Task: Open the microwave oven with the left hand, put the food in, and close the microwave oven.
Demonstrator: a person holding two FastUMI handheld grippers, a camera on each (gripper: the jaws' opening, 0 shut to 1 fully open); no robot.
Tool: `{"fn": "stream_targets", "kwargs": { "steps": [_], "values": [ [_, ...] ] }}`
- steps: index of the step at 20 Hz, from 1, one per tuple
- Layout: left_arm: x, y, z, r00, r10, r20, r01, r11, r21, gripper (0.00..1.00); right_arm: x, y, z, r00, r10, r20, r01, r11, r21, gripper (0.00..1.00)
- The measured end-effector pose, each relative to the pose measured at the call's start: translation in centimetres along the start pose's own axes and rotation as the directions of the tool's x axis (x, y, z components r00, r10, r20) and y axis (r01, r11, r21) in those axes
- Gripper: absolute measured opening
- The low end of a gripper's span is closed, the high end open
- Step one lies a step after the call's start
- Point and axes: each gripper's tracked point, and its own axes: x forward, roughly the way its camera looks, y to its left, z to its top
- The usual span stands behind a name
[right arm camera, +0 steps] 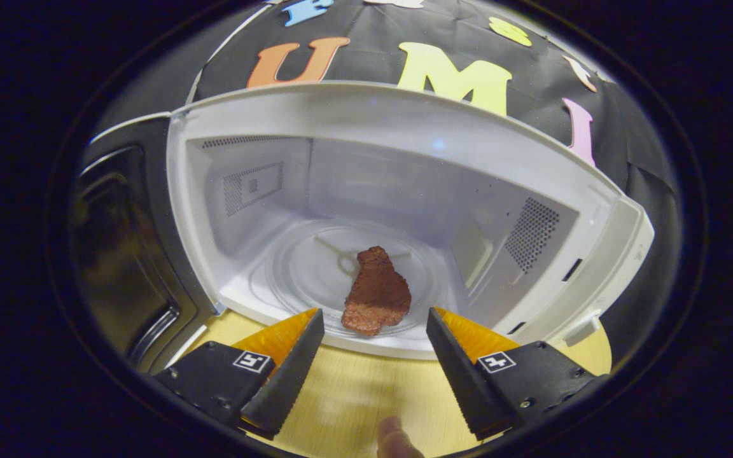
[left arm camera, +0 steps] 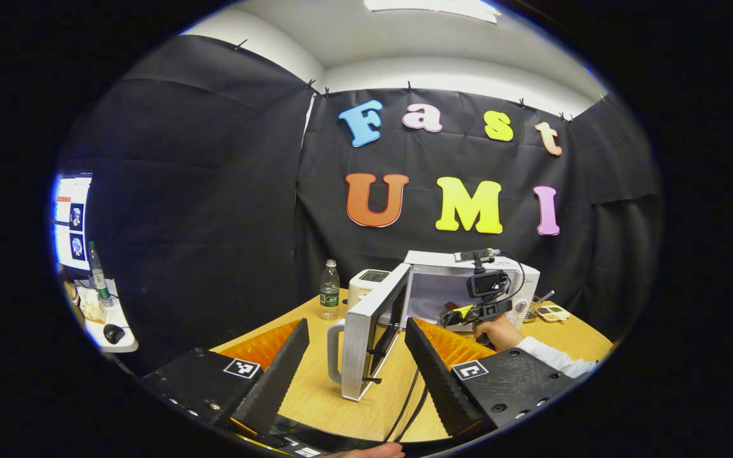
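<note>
Where turntable (right arm camera: pixel 335 267) sits, food (right arm camera: pixel 376 292) lies: brown, lumpy, flat.

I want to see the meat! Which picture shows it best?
The right gripper view: the brown meat piece lies close up on the microwave's glass turntable. In the left gripper view, the microwave is far off, the meat indistinct.

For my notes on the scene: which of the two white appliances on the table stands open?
The microwave oven, the bigger one: its door is swung wide. The small toaster to its left has no door.
</note>
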Motion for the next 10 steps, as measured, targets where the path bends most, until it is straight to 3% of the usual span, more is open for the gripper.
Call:
{"fn": "stream_targets", "kwargs": {
  "steps": [5, 6, 9, 10],
  "values": [
    [0.8, 1.3, 0.4, 1.000, 0.003, -0.001, -0.003, 1.000, -0.003, 0.93, -8.8, -0.7, 1.7, 0.985, 0.138, 0.103, -0.145, 0.987, 0.065, 1.00],
    [1.1, 1.5, 0.4, 1.000, 0.001, -0.001, -0.001, 1.000, 0.004, 0.93, -11.0, -0.9, 1.7, 0.977, 0.163, 0.135, -0.173, 0.983, 0.062, 0.95],
    [1.7, 2.9, 1.2, 1.000, 0.023, 0.013, -0.023, 0.999, 0.022, 0.94, -17.9, -2.8, 1.1, 0.958, 0.181, 0.224, -0.199, 0.978, 0.061, 1.00],
    [1.9, 3.2, 1.3, 1.000, 0.026, 0.015, -0.026, 0.999, 0.023, 0.93, -20.1, -3.5, 0.7, 0.952, 0.182, 0.247, -0.202, 0.978, 0.058, 0.94]
  ]
}}
